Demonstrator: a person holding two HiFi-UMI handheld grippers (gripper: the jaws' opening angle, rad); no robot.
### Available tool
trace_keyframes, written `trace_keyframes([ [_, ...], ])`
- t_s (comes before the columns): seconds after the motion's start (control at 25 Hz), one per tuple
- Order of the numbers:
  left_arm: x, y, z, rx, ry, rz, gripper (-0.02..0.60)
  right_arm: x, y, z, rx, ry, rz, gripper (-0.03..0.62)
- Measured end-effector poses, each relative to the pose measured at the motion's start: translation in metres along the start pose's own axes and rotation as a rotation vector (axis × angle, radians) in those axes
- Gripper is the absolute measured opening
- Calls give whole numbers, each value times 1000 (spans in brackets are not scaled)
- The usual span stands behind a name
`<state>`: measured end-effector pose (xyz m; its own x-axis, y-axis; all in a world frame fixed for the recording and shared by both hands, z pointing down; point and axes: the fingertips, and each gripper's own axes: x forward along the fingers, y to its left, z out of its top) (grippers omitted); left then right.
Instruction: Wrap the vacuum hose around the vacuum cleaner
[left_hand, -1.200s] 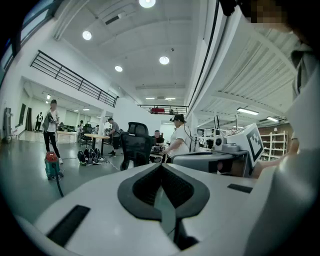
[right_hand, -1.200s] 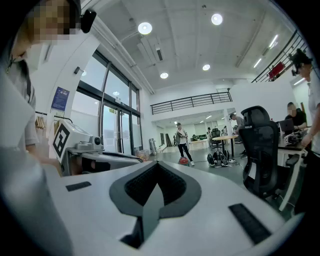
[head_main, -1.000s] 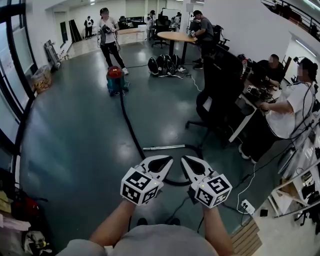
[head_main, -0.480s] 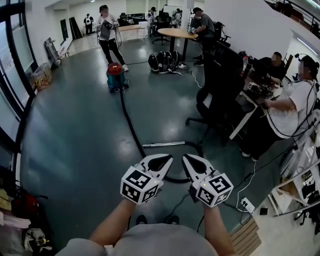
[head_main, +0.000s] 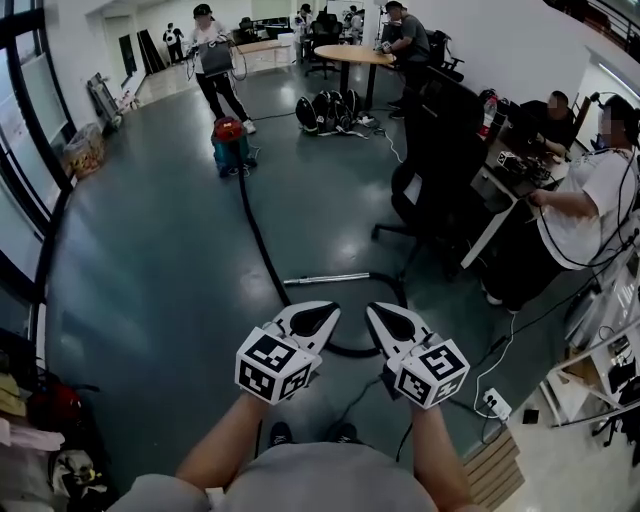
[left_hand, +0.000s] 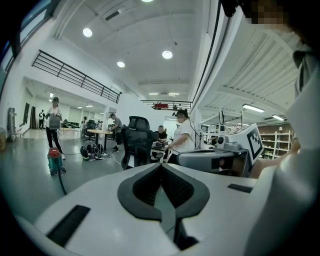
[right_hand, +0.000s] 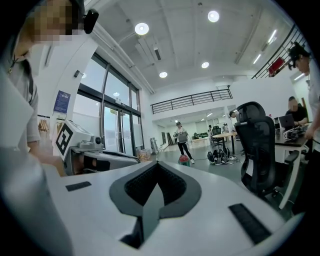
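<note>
Holding the left gripper (head_main: 322, 315) and the right gripper (head_main: 385, 318) side by side low in front, both with jaws pressed together and nothing between them. Since a moment ago, seeing the vacuum cleaner (head_main: 229, 142) and the shiny tube (head_main: 325, 279) a bit higher up in the head view. Finding the vacuum cleaner far off on the grey floor (head_main: 150, 270) beside a standing person (head_main: 215, 60), its black hose (head_main: 262, 245) running back and curling just past the gripper tips. Lots of bare floor on the left up to the window wall (head_main: 20, 200); tighter on the right, with a black chair (head_main: 440, 180) and desks (head_main: 500, 190). Black-and-white squares on each cube (head_main: 272, 366).
</note>
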<state>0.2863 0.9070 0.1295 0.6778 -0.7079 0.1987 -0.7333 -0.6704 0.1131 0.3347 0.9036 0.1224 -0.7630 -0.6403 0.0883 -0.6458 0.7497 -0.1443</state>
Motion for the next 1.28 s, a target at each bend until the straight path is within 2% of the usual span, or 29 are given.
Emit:
trace_keyframes([
  [0.24, 32, -10, -12, -3, 41, 24, 8, -15, -33, -12, 8, 20, 24, 3],
  [0.44, 51, -10, -12, 29, 73, 45, 8, -19, -60, -20, 33, 35, 40, 3],
  [0.68, 65, 15, -12, 18, 85, 52, 8, 3, -73, -26, 48, 58, 53, 3],
  [0.88, 77, 62, -14, 10, 79, 23, 8, 47, -84, -31, 36, 89, 33, 3],
  [1.28, 128, 197, -25, -51, 113, -90, 8, 181, -135, -34, 39, 152, -64, 3],
])
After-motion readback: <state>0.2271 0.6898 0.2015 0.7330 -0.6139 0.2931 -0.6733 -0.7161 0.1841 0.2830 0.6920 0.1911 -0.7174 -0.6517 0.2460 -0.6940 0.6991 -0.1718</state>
